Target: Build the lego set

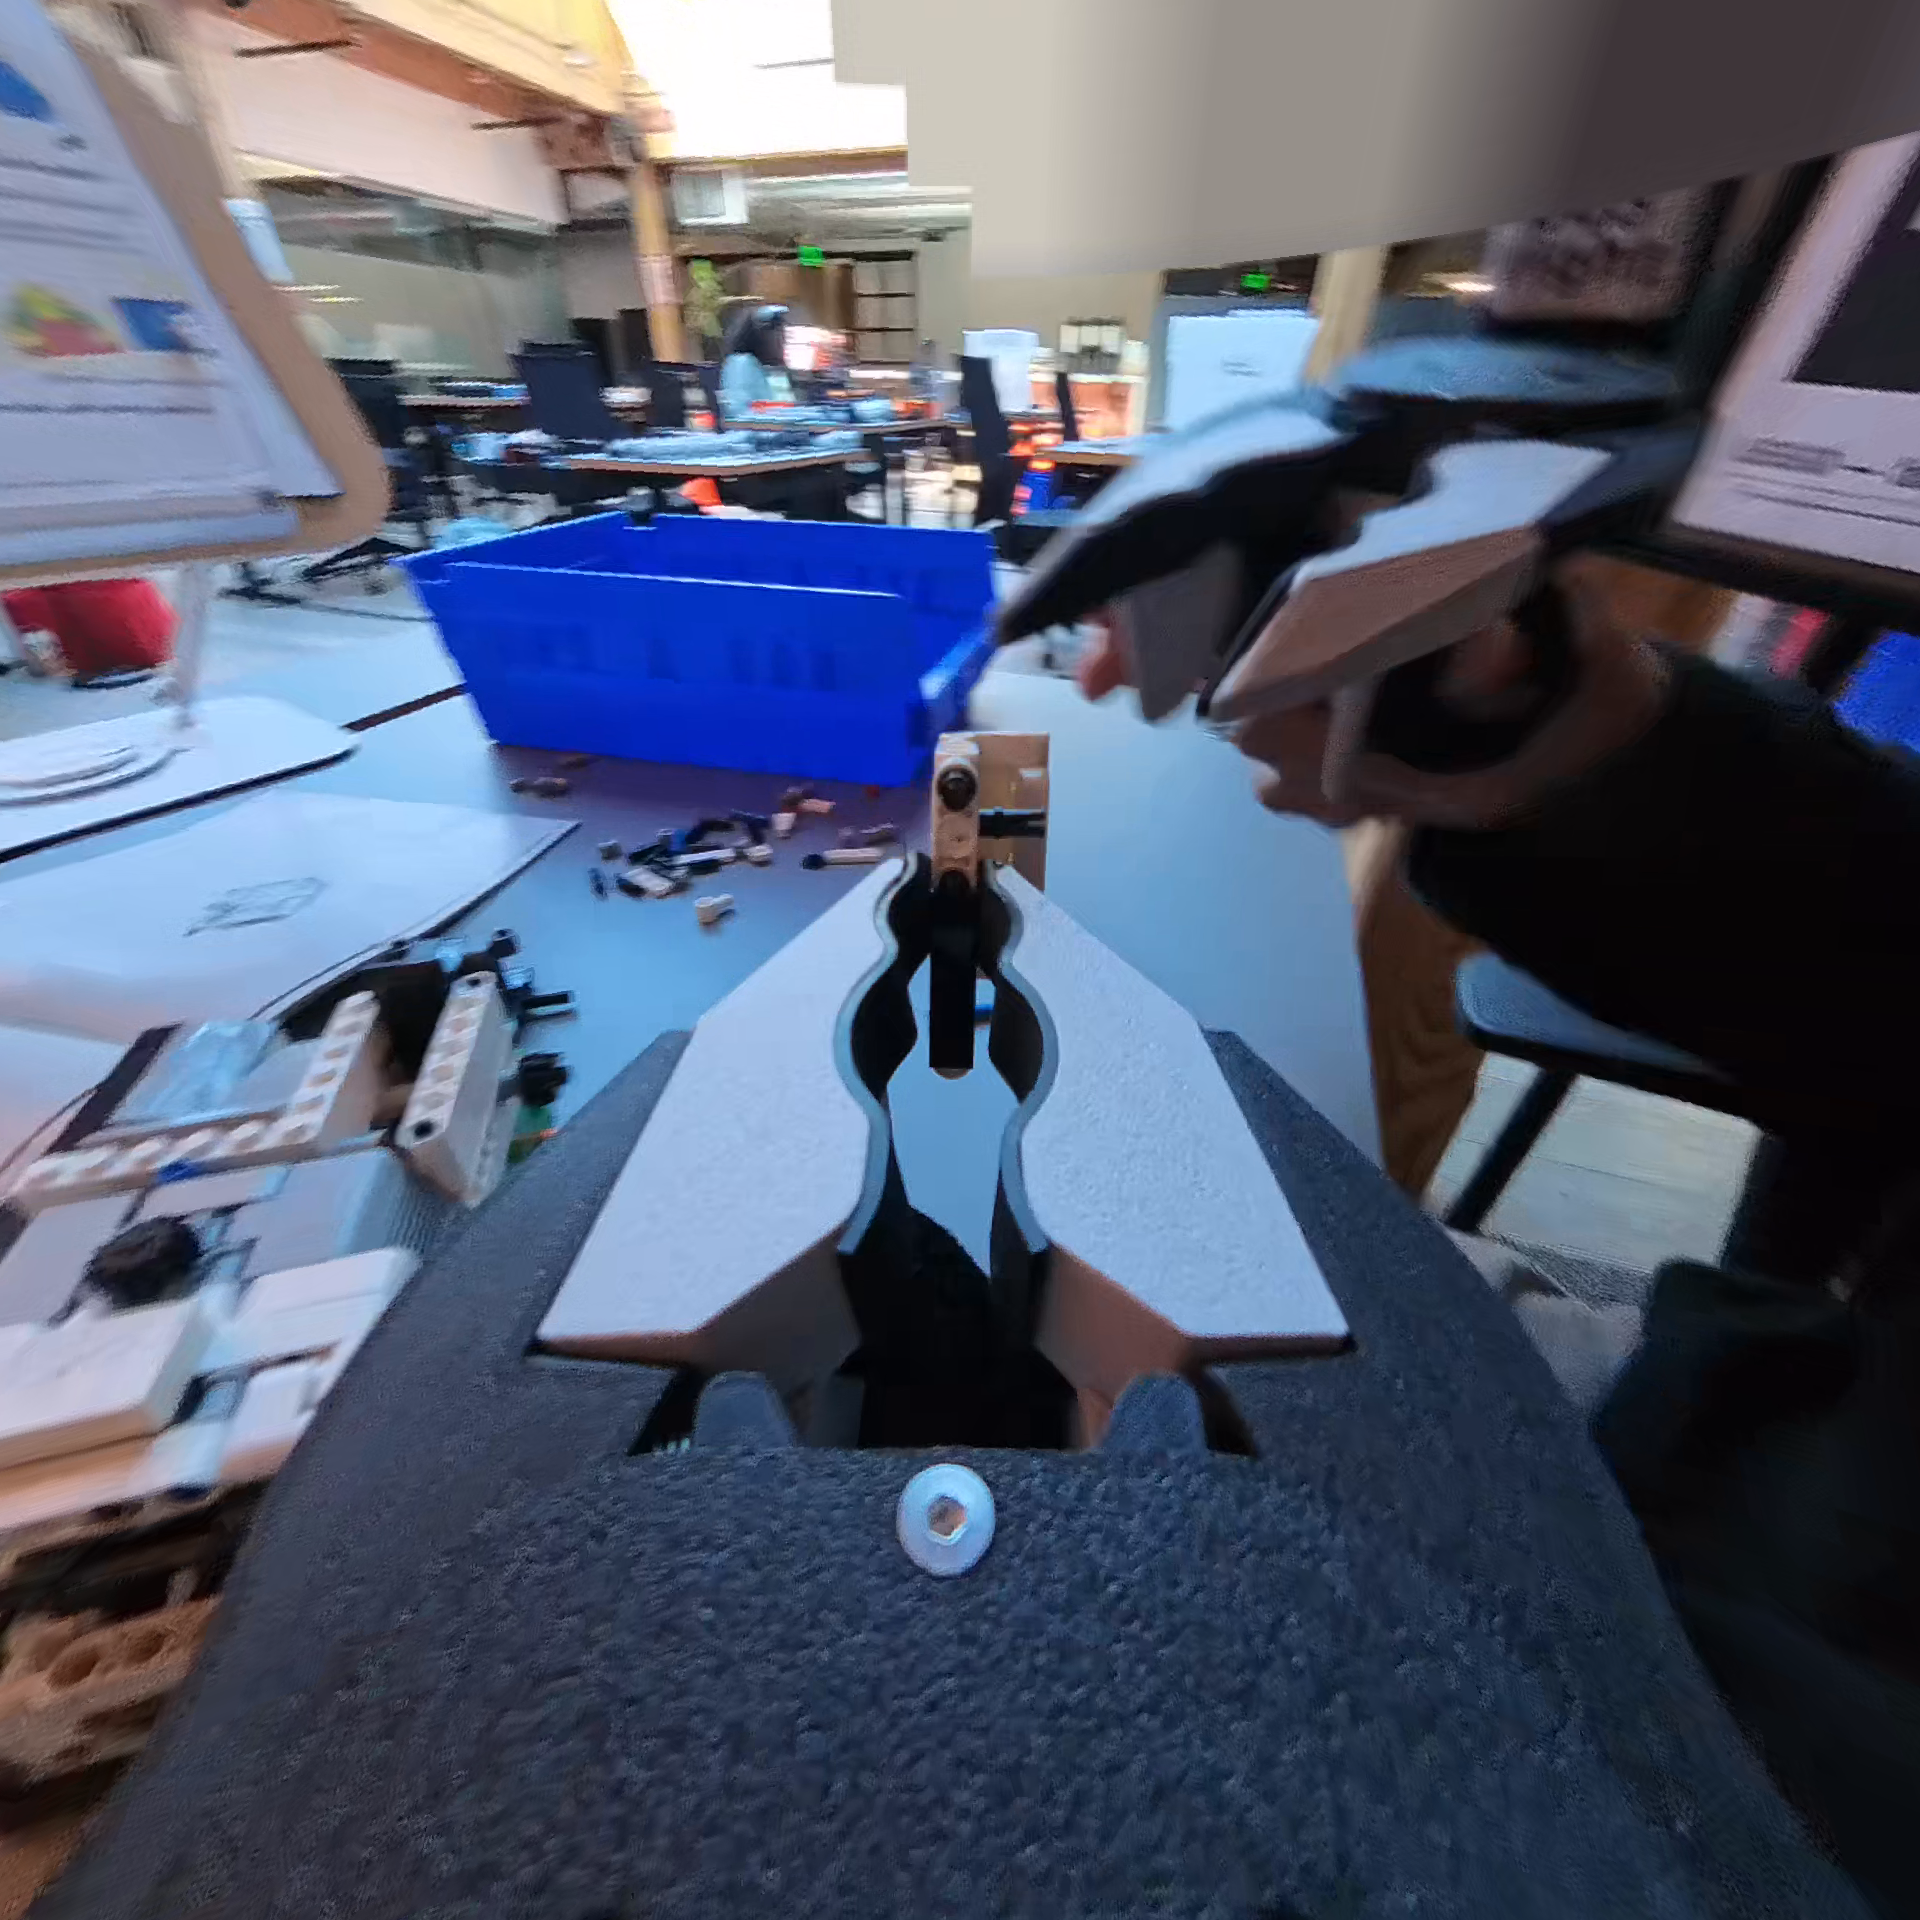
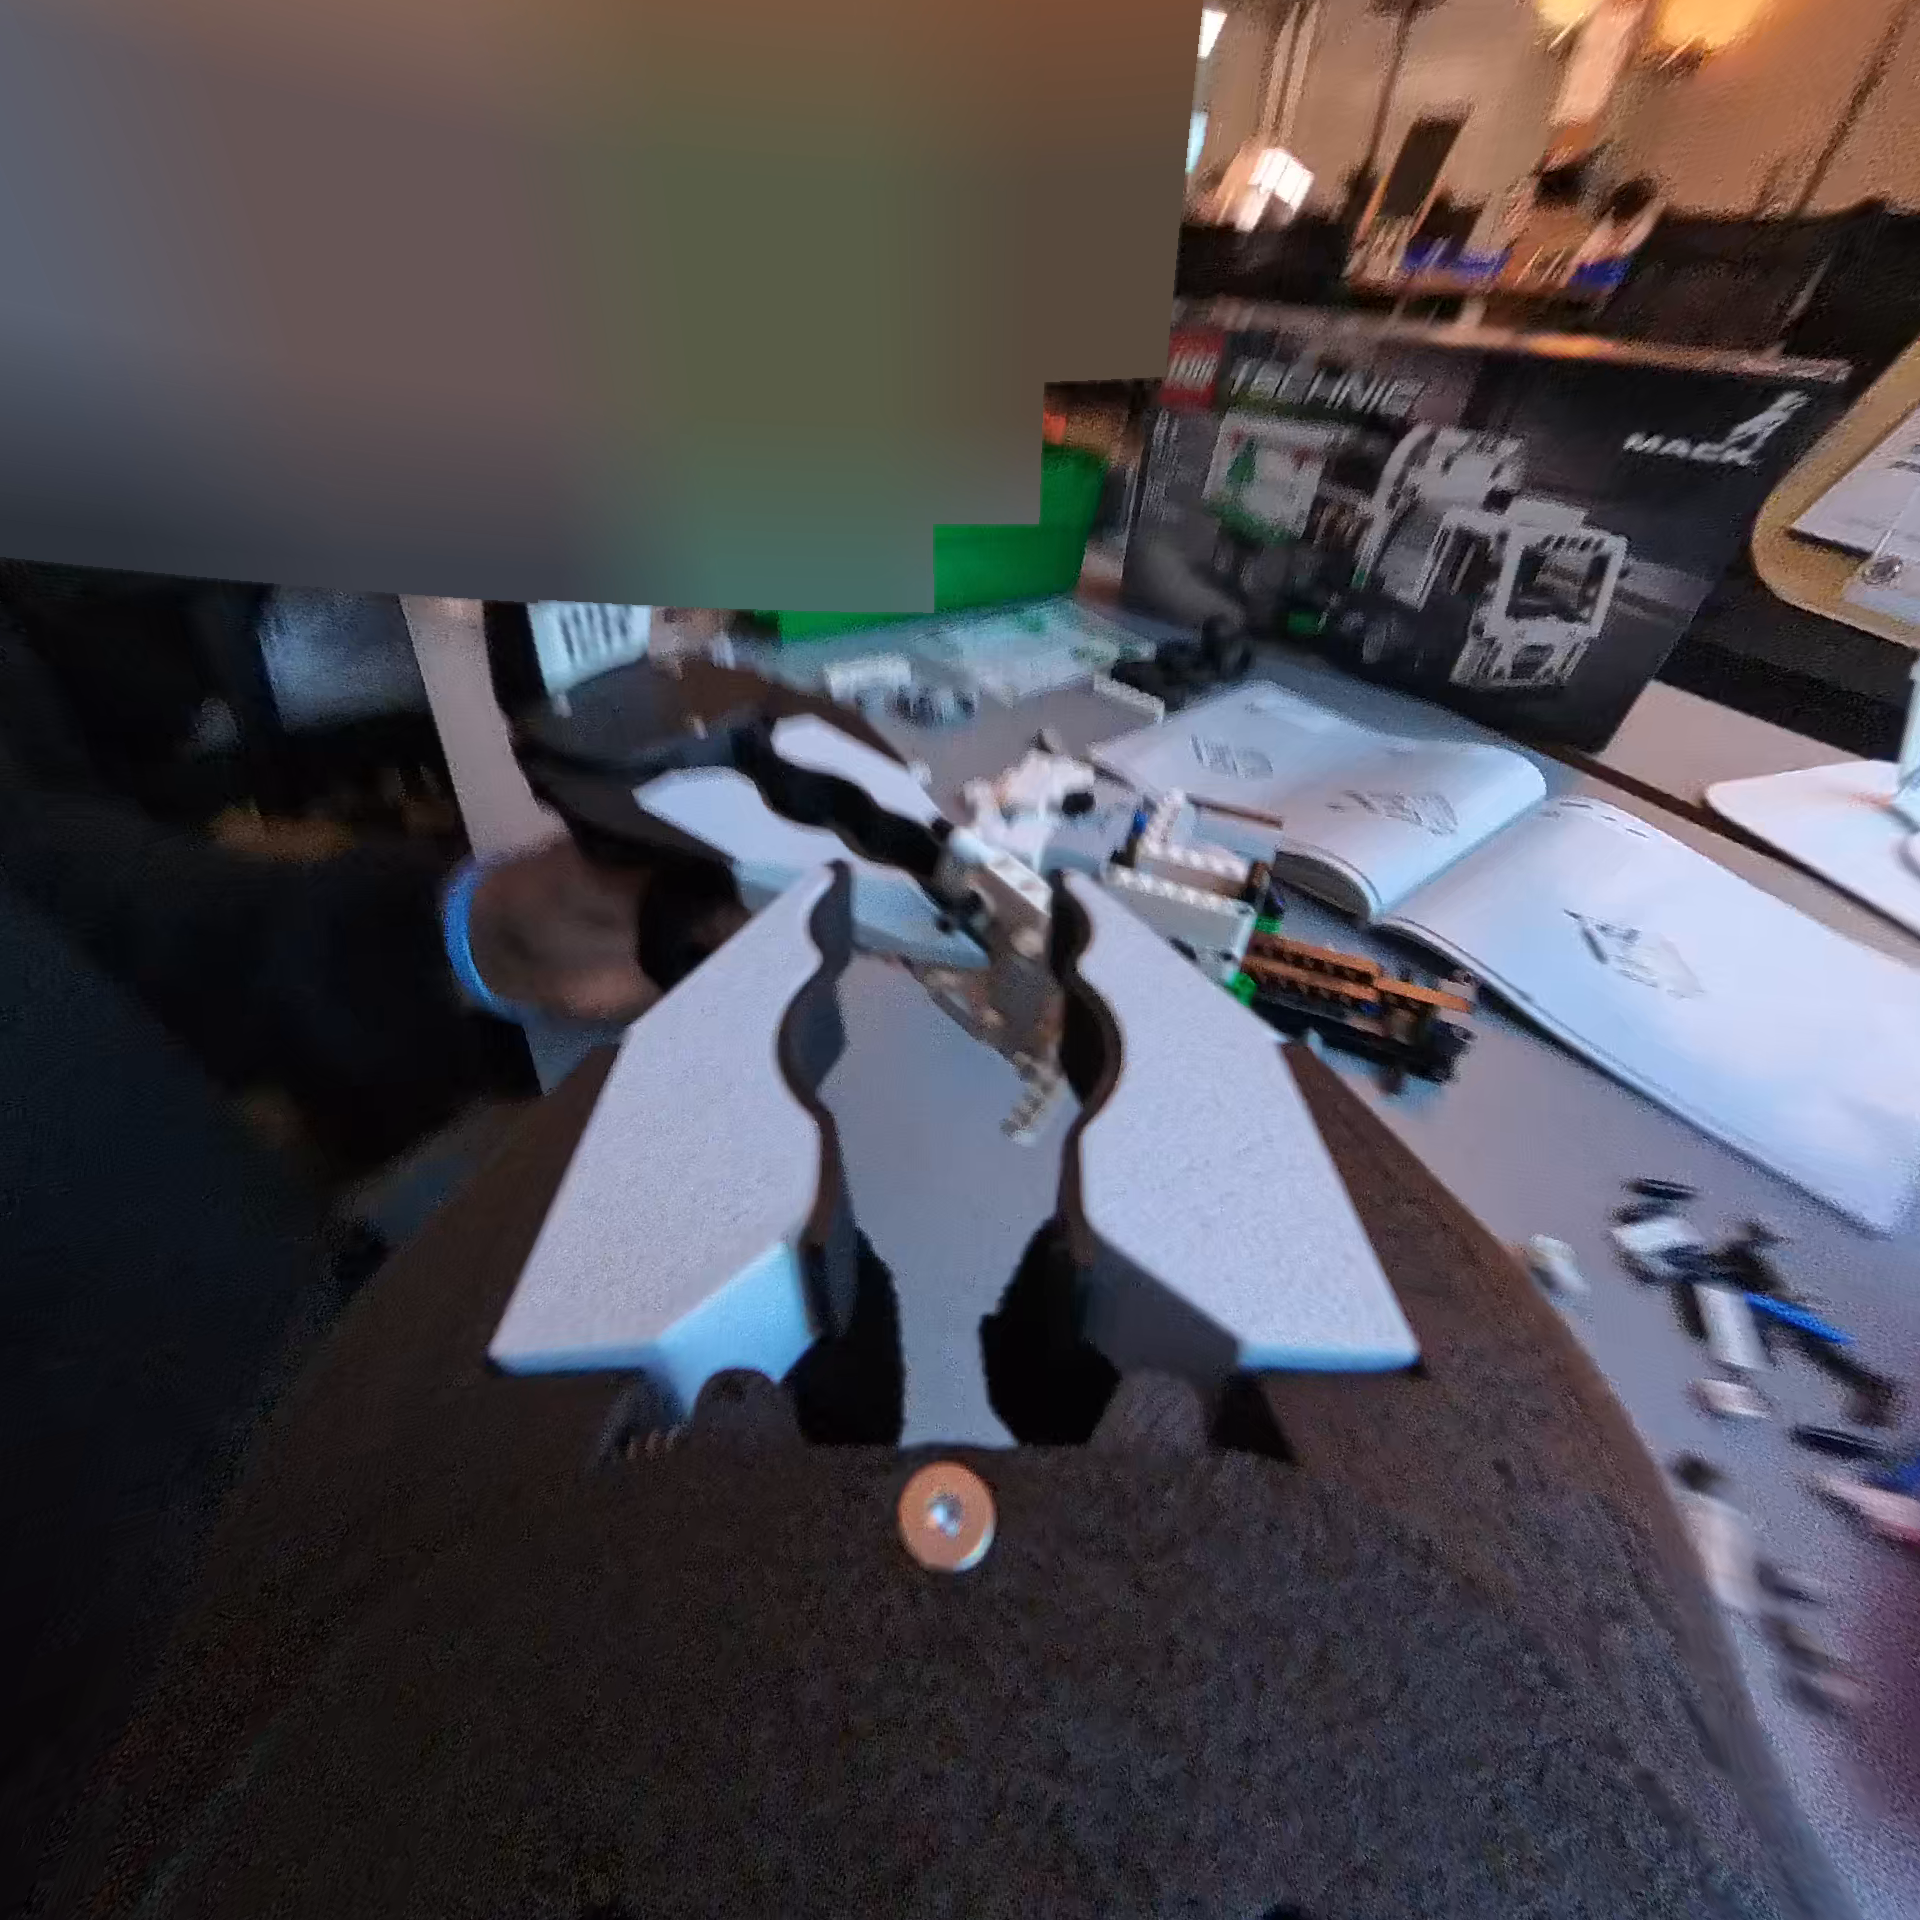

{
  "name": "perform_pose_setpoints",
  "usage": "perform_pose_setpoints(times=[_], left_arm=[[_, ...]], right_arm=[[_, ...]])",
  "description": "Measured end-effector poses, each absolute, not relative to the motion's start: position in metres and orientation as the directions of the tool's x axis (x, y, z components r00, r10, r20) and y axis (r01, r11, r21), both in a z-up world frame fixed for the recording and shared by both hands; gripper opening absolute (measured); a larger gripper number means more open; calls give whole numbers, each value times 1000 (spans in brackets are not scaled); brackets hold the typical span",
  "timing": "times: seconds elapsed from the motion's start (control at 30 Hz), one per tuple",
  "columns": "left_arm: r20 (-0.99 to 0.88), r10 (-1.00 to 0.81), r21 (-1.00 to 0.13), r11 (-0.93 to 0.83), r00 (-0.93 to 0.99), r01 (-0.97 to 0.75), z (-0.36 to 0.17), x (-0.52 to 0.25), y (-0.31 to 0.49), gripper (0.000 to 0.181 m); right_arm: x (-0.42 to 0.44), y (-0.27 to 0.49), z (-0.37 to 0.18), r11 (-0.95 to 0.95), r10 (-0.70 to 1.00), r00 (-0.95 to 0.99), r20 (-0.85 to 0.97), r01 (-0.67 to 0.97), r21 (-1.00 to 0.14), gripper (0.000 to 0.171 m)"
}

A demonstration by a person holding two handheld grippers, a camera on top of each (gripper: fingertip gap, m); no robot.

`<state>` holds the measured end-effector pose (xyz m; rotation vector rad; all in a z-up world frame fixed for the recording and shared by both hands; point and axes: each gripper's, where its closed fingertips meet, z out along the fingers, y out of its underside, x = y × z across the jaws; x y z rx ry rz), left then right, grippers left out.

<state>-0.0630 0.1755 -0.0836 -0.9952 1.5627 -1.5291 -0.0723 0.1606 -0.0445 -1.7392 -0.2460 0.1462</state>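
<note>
Your left gripper (image 1: 954, 883) sits at the centre of the left wrist view, its two fingers pinching one small tan-and-black assembly (image 1: 971, 821) that stands upright above the tips. Left of it, low in the frame, lies one partly built model (image 1: 312, 1132) of white beams. Farther up, near the middle, a scatter of loose pieces (image 1: 707, 847) lies on the dark table (image 1: 1143, 852), too blurred to count, and beyond them stands one blue bin (image 1: 717, 644). Your right gripper (image 1: 1216, 644) hovers at the upper right. In the right wrist view its two fingers stand spread with nothing between them; past them lie two open instruction booklets (image 2: 1621, 935), then one set box (image 2: 1455, 540) at the upper right.
</note>
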Motion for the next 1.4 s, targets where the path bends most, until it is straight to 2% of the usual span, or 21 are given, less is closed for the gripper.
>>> perform_pose_setpoints(times=[0.03,0.1,0.2,0.37,0.73,0.87,1.0,1.17,1.23,1.27,1.4], left_arm=[[6,-882,-999,15,-472,-41,-85,-66,169,6],[-23,-856,-997,56,-516,-49,-90,-70,158,6],[-53,-835,-994,96,-547,-50,-94,-72,148,7],[-58,-819,-994,100,-571,-42,-93,-75,141,7],[-162,-809,-976,216,-565,-28,-102,-74,133,6],[-138,-829,-981,189,-542,-38,-100,-71,137,7],[42,-878,-999,-31,-478,-30,-81,-68,161,6],[207,-879,-973,-231,-430,3,-68,-69,187,6],[230,-860,-966,-260,-455,3,-66,-71,185,6],[239,-854,-963,-270,-463,0,-66,-71,183,6],[294,-844,-943,-332,-448,6,-64,-70,191,9]], right_arm=[[-71,157,-51,-232,285,952,109,179,-956,51],[-75,151,-68,-331,406,895,188,335,-882,48],[-81,151,-77,-356,511,829,227,444,-822,35],[-83,151,-85,-358,577,783,232,498,-790,26],[-82,143,-95,-382,648,738,191,531,-756,18],[-79,146,-94,-427,607,786,115,445,-787,21],[-61,157,-72,-333,449,879,161,332,-882,34],[-55,169,-74,-270,262,965,5,78,-960,35],[-57,179,-74,-215,181,983,-16,24,-976,30],[-60,182,-75,-199,168,985,-30,4,-980,21],[-61,188,-71,-139,91,987,-135,-122,-983,15]])
